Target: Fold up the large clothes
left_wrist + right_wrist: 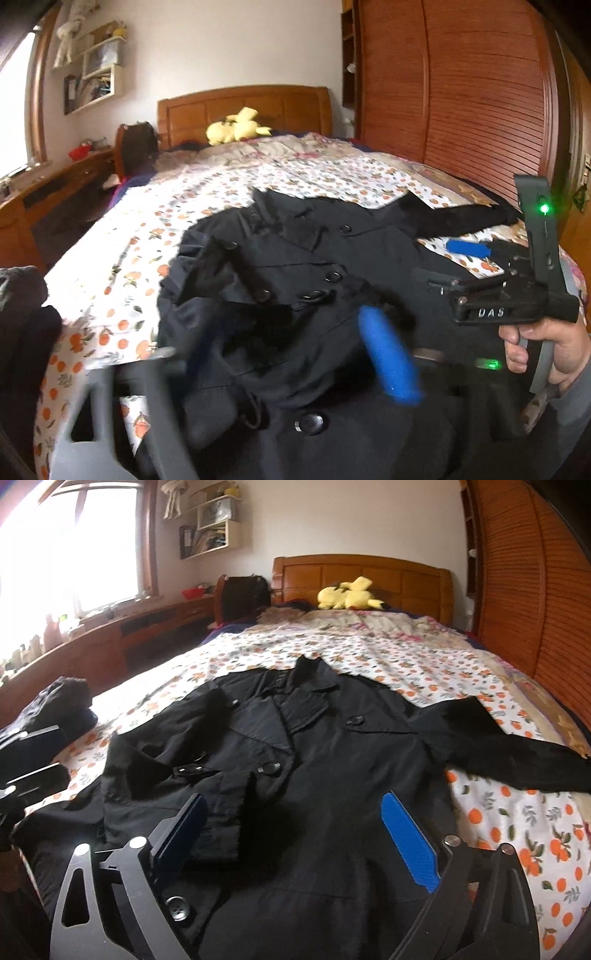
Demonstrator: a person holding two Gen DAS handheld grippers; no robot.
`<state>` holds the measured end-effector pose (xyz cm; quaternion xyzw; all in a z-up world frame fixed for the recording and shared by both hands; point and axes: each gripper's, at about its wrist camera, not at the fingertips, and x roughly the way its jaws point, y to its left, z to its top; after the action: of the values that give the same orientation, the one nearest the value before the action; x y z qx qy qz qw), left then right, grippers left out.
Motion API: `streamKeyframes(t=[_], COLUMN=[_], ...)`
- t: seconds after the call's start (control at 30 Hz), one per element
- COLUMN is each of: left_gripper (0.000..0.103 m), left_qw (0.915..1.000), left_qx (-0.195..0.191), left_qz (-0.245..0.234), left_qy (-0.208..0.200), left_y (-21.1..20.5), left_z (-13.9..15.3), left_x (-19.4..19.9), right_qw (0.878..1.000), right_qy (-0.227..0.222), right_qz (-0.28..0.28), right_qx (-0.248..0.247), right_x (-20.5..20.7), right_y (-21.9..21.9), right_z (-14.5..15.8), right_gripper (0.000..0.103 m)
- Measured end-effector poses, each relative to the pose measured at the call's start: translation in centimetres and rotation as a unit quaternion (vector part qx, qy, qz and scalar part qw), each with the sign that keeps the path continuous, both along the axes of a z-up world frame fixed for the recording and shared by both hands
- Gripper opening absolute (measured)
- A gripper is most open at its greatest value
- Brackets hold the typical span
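Note:
A black double-breasted coat point(332, 760) lies face up on the bed, collar toward the headboard. One sleeve point(166, 771) is folded across the chest; the other sleeve point(517, 760) stretches out to the right over the sheet. My right gripper point(299, 830) is open just above the coat's lower front, with nothing between its blue pads point(410, 838). In the left wrist view my left gripper point(291, 354) is blurred and open over the folded sleeve and buttons, holding nothing. The right gripper point(484, 254) shows there too, with a hand point(539, 350) on its grip.
The bed's orange-print sheet point(369, 657) spreads around the coat. A yellow plush toy point(347, 598) sits by the wooden headboard point(362, 572). Dark clothes point(62, 701) are piled at the bed's left edge. A slatted wardrobe point(535, 590) lines the right, a desk point(110, 635) the left.

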<state>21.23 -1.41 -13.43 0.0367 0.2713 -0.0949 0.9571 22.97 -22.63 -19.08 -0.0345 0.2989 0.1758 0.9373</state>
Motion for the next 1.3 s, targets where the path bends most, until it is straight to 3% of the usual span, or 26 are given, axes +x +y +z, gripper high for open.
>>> streamKeyframes(t=[0.43,0.57,0.63,0.73,0.83,0.9,1.0,1.3], left_gripper=[0.101,0.101,0.101,0.101,0.101,0.101,0.101,0.101], left_qw=[0.9992,0.9990,0.9989,0.9988,0.9989,0.9991,0.9992,0.9994], left_qx=[-0.015,-0.020,-0.023,-0.025,-0.023,-0.020,-0.021,-0.022], left_qz=[0.020,0.028,0.033,0.035,0.036,0.034,0.030,0.020], left_qy=[-0.030,-0.028,-0.023,-0.021,-0.019,-0.018,-0.018,-0.015], left_y=[2.9,3.7,4.1,4.3,4.2,4.1,4.0,3.2], left_z=[1.1,1.0,0.9,0.9,0.9,0.9,1.0,0.7], left_x=[-2.4,-2.7,-2.7,-2.6,-2.5,-2.5,-2.6,-2.7], right_qw=[0.996,0.992,0.991,0.990,0.989,0.987,0.988,0.994], right_qy=[0.055,0.083,0.087,0.090,0.094,0.092,0.075,0.022], right_qz=[0.068,0.097,0.099,0.102,0.112,0.127,0.134,0.110], right_qx=[-0.009,-0.016,-0.025,-0.027,-0.019,-0.018,-0.021,-0.004], right_x=[1.1,1.4,1.4,1.4,1.3,1.0,0.3,-2.8], right_y=[4.4,5.4,5.8,5.8,5.7,5.9,6.1,2.8], right_z=[-3.0,-4.2,-4.7,-4.9,-4.9,-4.7,-4.2,-0.4], right_gripper=[0.076,0.052,0.051,0.040,0.017,0.008,0.004,0.003])
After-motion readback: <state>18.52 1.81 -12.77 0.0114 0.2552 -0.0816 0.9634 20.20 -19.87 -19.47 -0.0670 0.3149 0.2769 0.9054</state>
